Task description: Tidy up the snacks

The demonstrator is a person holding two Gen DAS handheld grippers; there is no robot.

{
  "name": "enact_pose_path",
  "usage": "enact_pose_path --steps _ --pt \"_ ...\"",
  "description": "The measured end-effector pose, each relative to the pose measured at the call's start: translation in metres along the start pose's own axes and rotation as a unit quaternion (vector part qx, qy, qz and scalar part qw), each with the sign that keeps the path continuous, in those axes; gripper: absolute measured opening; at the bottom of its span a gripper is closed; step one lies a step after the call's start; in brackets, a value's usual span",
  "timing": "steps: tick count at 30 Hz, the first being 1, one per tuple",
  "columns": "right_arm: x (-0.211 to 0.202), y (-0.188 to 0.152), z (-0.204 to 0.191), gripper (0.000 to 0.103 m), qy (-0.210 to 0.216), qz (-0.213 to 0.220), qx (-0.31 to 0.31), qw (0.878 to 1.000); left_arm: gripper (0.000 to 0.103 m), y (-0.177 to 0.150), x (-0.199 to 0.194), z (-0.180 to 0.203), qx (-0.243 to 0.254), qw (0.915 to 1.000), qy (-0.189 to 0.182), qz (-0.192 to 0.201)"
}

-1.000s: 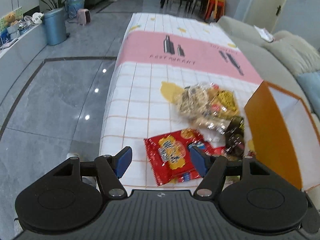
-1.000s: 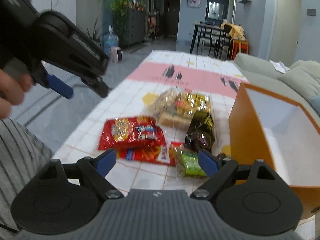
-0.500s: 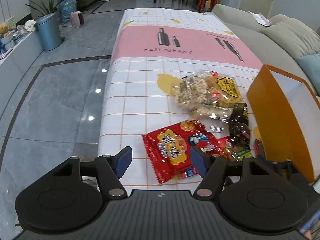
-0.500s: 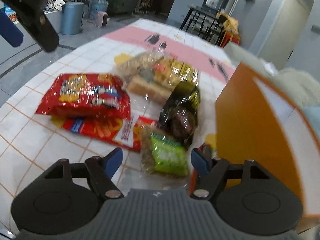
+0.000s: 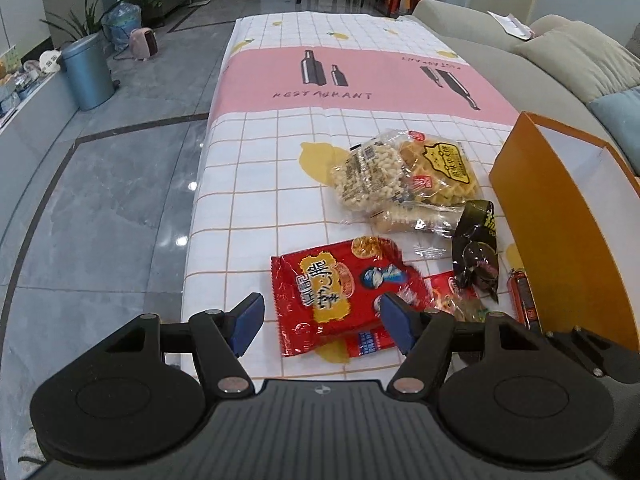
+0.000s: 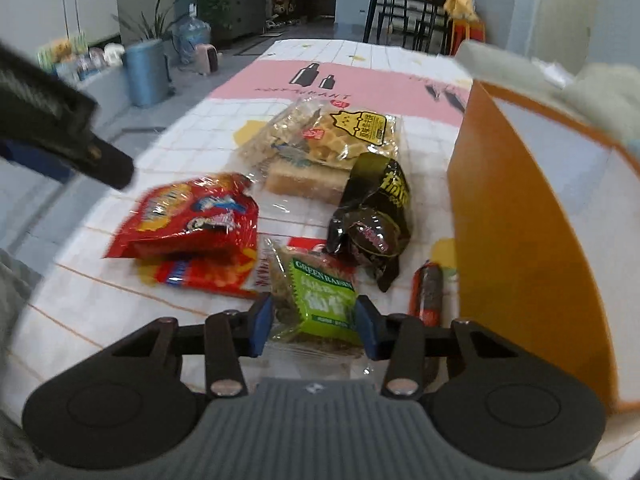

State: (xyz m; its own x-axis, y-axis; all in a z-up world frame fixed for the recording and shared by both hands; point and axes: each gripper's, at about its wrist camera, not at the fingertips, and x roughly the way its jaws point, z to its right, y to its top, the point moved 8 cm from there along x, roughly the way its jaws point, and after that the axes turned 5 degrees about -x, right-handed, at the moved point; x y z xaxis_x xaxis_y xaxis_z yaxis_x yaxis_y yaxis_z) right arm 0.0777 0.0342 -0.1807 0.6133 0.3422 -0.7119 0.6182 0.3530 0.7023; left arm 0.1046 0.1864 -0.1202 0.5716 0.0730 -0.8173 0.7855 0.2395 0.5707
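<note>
The right gripper [image 6: 314, 326], its jaws just closing, pinches the "GREEN RAISIN" packet [image 6: 320, 298] at the table's near edge, hemmed by red snack bags [image 6: 192, 224] left, a black wrapper [image 6: 372, 216] behind and a sausage stick [image 6: 428, 288] right. The orange box [image 6: 516, 240] walls the right side. The left gripper [image 5: 320, 322] hangs released over a red bag [image 5: 336, 288]; the far "RESTAURANT" tablecloth [image 5: 360, 72] lies bare.

A blue bin [image 5: 89, 72] stands near a sofa-side [image 5: 480, 36] table.

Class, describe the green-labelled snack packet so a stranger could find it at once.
Start at the tall orange box on the checked tablecloth. Beside it lie snacks; nearest the camera, between the right gripper fingers, is a clear packet. Only it has a bright green label.
</note>
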Motion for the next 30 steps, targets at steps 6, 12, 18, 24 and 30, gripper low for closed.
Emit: enact_pose_path --steps 6,12,18,24,30 --pt "-0.013 -0.005 0.006 0.043 0.063 -0.03 0.083 0.994 0.078 0.001 0.005 0.006 0.007 1.0 0.004 0.005" --pt "-0.004 -0.015 0.008 0.042 0.107 -0.048 0.11 0.987 0.078 0.008 0.006 0.016 0.003 0.9996 -0.017 0.02" --pt "-0.001 -0.012 0.015 0.042 0.127 -0.041 0.117 0.984 0.078 0.018 0.013 0.027 0.042 0.9988 -0.007 0.027" --pt "-0.001 -0.012 0.015 0.042 0.135 -0.038 0.104 0.985 0.083 0.029 0.008 0.036 0.188 0.9808 -0.033 0.04" --pt "-0.002 -0.013 0.018 0.043 0.143 -0.037 0.113 0.983 0.085 0.011 0.023 0.046 0.334 0.9377 -0.096 -0.012"
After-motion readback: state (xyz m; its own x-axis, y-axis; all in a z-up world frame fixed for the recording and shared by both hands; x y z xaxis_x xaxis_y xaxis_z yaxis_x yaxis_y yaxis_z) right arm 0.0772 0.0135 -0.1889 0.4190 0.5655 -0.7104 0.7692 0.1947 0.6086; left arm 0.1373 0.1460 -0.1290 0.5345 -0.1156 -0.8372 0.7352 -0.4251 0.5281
